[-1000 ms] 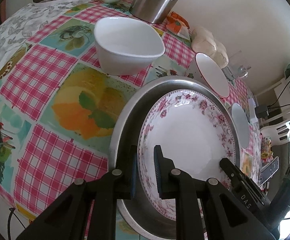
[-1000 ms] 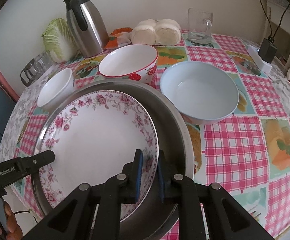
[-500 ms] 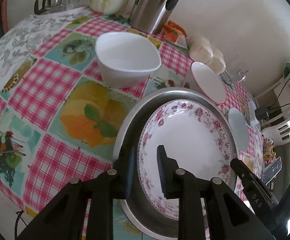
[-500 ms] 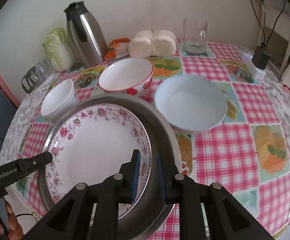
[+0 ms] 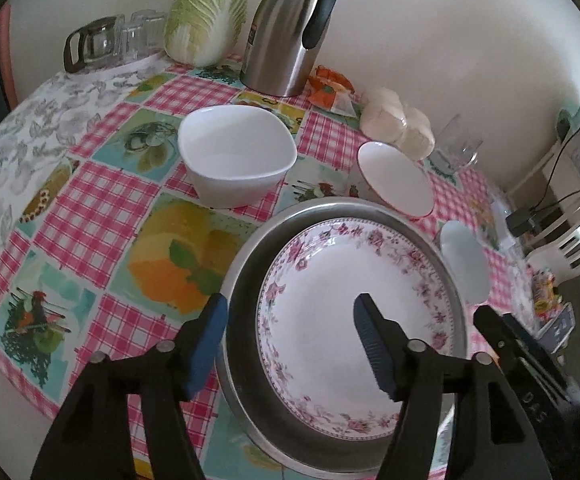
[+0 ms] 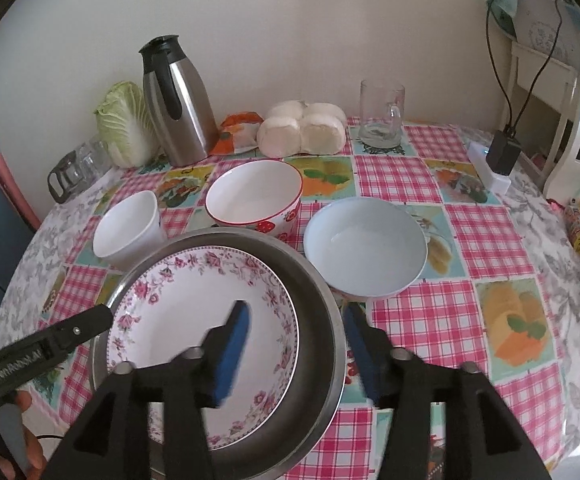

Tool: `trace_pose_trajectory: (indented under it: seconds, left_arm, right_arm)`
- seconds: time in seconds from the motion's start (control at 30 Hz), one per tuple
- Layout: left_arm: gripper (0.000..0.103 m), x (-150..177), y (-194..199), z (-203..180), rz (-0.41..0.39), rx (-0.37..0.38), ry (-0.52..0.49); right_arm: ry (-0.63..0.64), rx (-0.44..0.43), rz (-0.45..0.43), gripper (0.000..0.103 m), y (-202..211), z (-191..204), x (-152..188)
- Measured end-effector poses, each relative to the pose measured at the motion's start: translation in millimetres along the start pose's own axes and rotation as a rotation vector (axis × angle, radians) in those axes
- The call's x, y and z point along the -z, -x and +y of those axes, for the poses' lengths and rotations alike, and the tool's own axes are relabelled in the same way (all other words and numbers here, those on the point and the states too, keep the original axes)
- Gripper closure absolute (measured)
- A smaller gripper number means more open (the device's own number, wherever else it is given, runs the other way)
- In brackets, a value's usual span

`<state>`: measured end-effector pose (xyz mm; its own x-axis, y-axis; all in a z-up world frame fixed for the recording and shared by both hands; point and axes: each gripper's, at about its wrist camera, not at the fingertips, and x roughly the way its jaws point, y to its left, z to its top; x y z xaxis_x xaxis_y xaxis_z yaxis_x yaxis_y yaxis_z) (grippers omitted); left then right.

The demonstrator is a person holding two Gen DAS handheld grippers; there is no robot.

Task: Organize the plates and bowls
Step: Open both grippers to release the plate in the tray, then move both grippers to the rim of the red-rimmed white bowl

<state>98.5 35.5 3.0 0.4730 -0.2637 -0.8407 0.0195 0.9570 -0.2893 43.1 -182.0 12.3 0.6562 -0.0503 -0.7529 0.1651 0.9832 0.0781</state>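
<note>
Both sets of jaws just sprung apart: left gripper [image 5: 290, 344] and right gripper [image 6: 294, 344], each pinched narrow on opposite rims of the nested plates a second ago, now wide with nothing pressed between the pads. Left pair straddling the near-left rim of the steel pan [image 5: 245, 280], one pad outside over the cloth, one over the floral plate [image 5: 350, 300]; right pair straddling the near-right rim, one pad over the plate, one beyond the steel lip. Both views wider than before, more of the bench showing, so both grippers apparently lifted clear.

Done, judging by how things lie: floral plate seated inside the steel pan, at the near edge of the bench, released. Left, probably: three bowls not yet stacked. White bowl [image 6: 125, 228] just beyond the pan toward the left edge; red-rimmed bowl [image 6: 253, 196] just behind the pan, nearly touching its far rim; pale blue bowl [image 6: 366, 248] close beside the pan toward the right edge.

Around the far edge: steel thermos jug [image 6: 177, 100], cabbage [image 6: 125, 124], glass tumblers [image 5: 129, 38], orange packet [image 6: 237, 132], wrapped white buns [image 6: 302, 132], glass mug [image 6: 382, 116]. Charger block [image 6: 502, 156] and cable at the far right corner. None of these between grippers and bowls; only crowding is the bowls hugging the pan rim, little room for pads on the near sides.
</note>
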Motion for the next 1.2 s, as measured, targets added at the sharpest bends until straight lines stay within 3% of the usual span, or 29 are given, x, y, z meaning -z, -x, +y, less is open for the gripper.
trace_pose_trajectory:
  seconds: [0.13,0.37,0.5,0.73,0.87,1.2]
  left_arm:
    - [0.022,1.7,-2.5,-3.4,-0.010,-0.038,-0.027]
    - [0.015,2.8,-4.9,-4.3,-0.028,-0.089,-0.040]
    - [0.011,3.8,-7.4,-4.3,-0.033,-0.101,-0.038]
    - [0.007,4.8,-9.9,-7.0,-0.037,-0.115,-0.048]
    - [0.004,4.9,-10.5,-5.5,-0.040,-0.118,-0.038]
    - [0.004,3.1,-8.8,-2.0,-0.064,-0.094,-0.024]
  right_arm:
    - [0.004,-0.003,-0.006,0.031,0.3,-0.3,0.5]
    - [-0.030,0.010,0.017,0.026,-4.8,-10.1,1.9]
    - [-0.061,0.022,0.030,0.016,-8.1,-18.1,2.6]
    - [-0.105,0.017,0.044,0.015,-11.4,-29.1,3.5]
    - [-0.098,0.007,0.035,0.000,-10.2,-28.0,3.3]
    - [-0.091,-0.003,0.017,0.000,-9.7,-26.3,3.3]
